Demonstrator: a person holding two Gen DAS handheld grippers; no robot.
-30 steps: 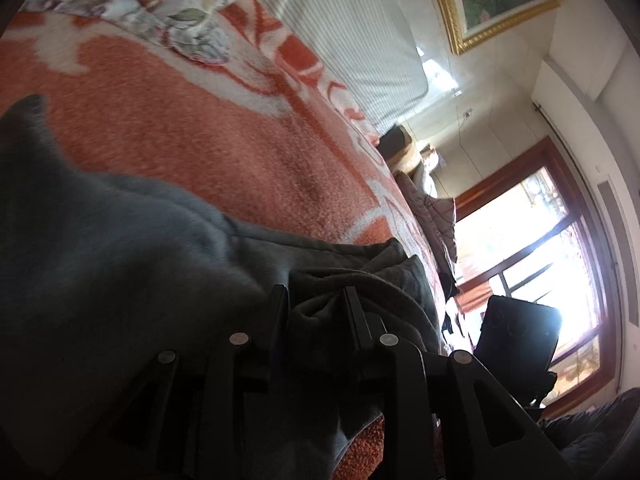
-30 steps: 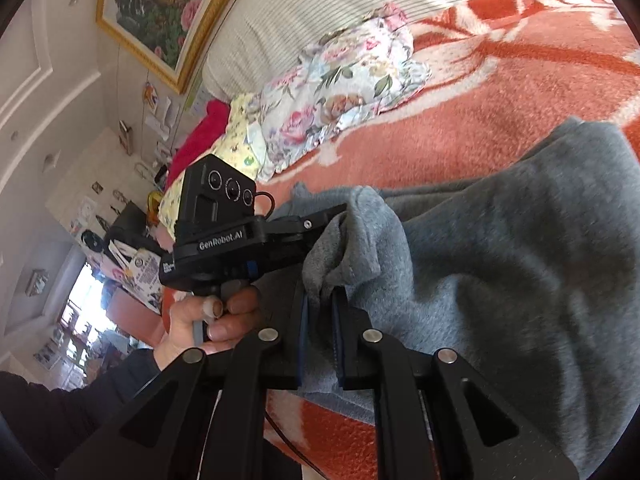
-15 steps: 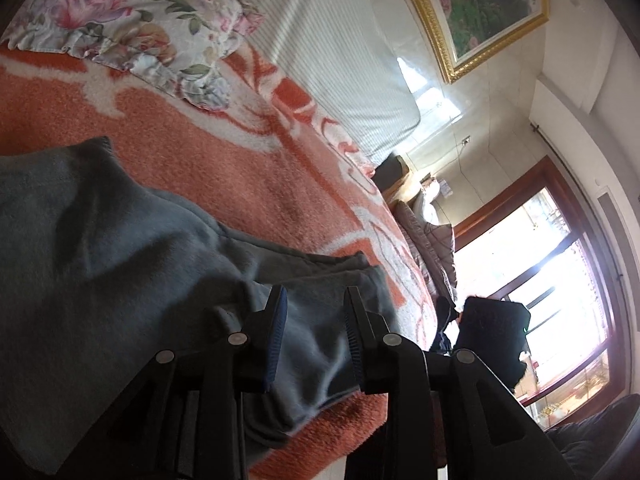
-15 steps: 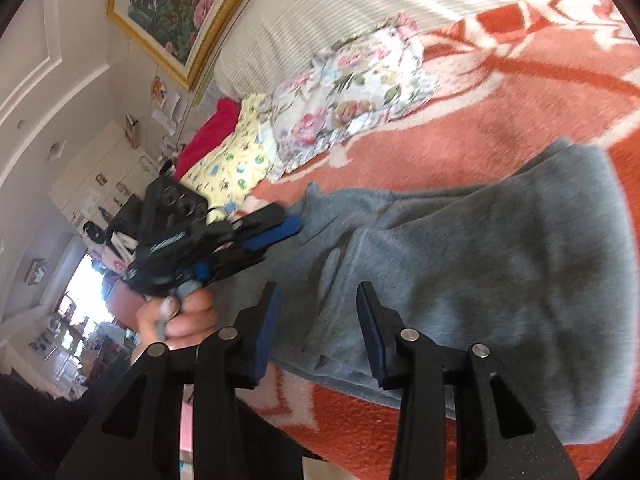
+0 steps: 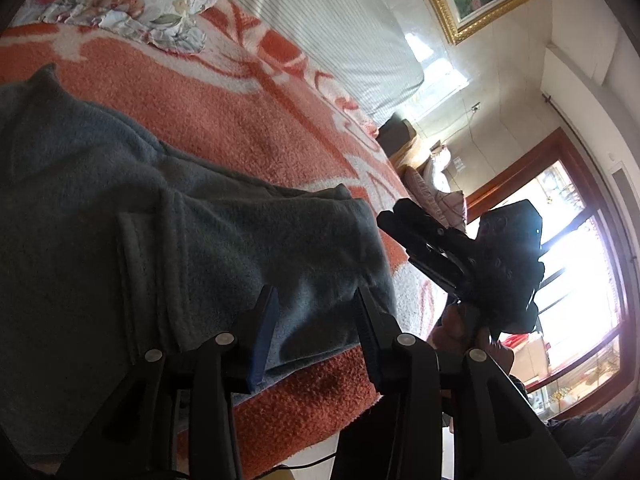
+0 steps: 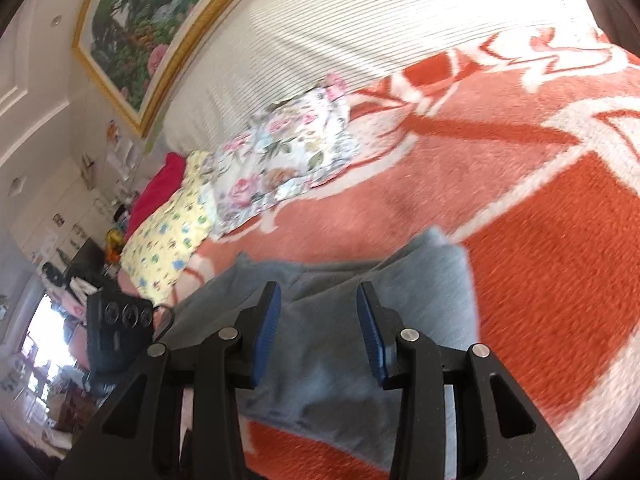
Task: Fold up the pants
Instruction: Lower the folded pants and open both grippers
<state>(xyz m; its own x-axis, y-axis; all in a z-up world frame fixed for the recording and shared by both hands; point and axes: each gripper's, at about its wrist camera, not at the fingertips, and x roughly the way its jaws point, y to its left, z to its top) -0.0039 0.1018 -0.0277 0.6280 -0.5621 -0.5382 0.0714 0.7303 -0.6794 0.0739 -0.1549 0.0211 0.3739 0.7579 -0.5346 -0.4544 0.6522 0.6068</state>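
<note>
A home bedroom; blanket-covered bed (image 6: 520,208), floral pillow (image 6: 288,160), framed painting (image 6: 140,28).

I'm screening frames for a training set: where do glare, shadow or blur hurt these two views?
Left wrist view: the window is blown out and backlights the right hand-held gripper to a silhouette, and the grey pants lie in shadow. Right wrist view: the headboard is overexposed, and the orange blanket is smeared by motion blur.

Each camera sits on its gripper, close above the bed (image 6: 540,240), looking along its fingers, and both see the gray pants (image 5: 200,240) and flowery pillow (image 6: 280,168).
</note>
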